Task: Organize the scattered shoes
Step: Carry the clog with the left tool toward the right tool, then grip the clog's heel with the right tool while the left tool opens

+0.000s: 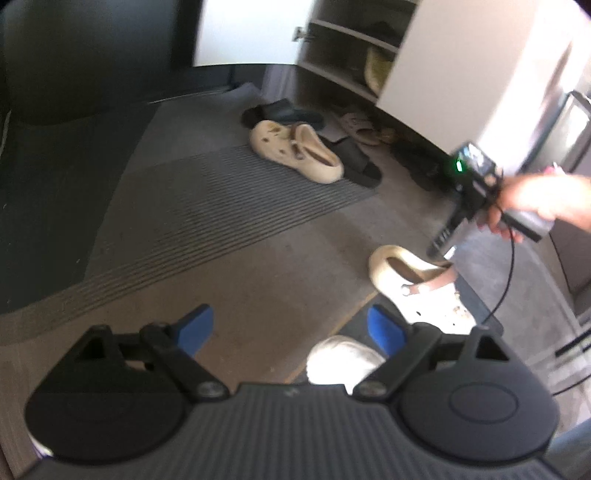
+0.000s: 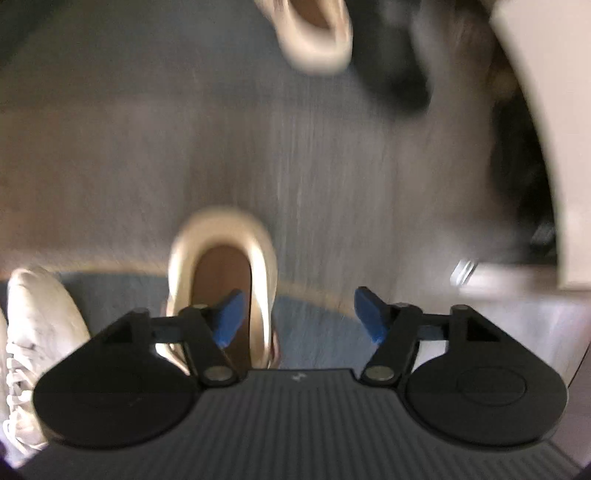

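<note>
A cream clog lies on the striped mat near the shoe cabinet. Its mate, a second cream clog, lies nearer, heel toward the cabinet. My left gripper is open and empty, above the carpet. My right gripper is open; its left finger hangs over the near clog's opening, its right finger beside the clog. In the left wrist view the right gripper points down at that clog's heel. The far clog shows at the top of the blurred right view.
Black slides, dark shoes and a beige sandal lie by the open white shoe cabinet. A white sneaker sits at the left, also in the left view. A black cable hangs from the right gripper.
</note>
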